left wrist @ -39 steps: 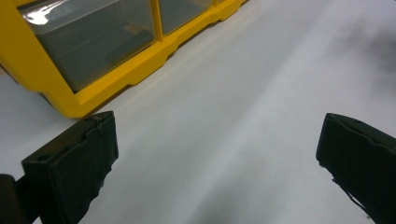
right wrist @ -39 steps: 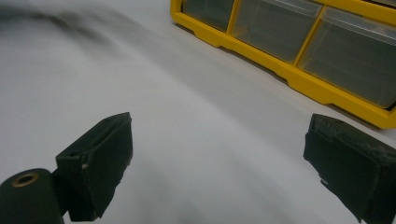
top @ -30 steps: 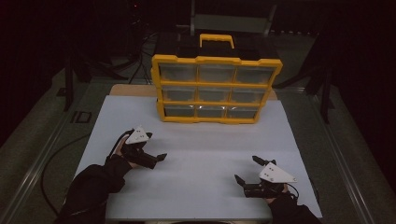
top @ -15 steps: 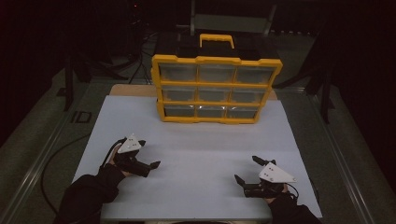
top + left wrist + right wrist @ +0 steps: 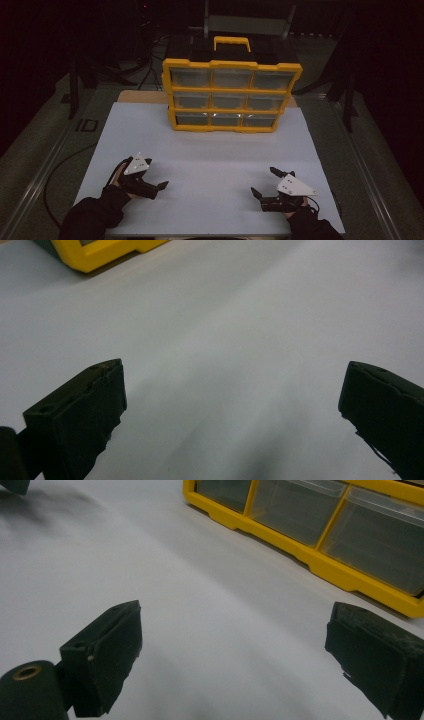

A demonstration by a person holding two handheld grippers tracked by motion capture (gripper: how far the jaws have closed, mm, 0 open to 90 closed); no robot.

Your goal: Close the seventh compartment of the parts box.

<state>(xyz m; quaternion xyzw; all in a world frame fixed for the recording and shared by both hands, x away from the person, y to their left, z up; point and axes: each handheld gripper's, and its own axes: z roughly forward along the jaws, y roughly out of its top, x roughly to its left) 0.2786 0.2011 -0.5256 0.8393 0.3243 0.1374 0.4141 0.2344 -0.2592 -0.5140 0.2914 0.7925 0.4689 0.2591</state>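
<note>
Dark room, white-covered desk [image 5: 210, 150], yellow plastic organiser with clear drawers [image 5: 231, 95] upright at far edge, left tongs [image 5: 161, 186] and right tongs [image 5: 263, 182] gaping empty, well short — risk of shoving that light cabinet backward when tugging a drawer.

In the high view the left gripper [image 5: 159, 186] sits at about seven o'clock, held low in a dark-gloved hand [image 5: 120, 181] whose sleeve comes in from the bottom edge, its jaws pointing toward three o'clock and spread wide with nothing between them. The right gripper [image 5: 263, 182] sits at about five o'clock in the other gloved hand [image 5: 295, 207], jaws aimed toward ten o'clock and likewise wide apart and empty, the grey plate on top facing up
</note>
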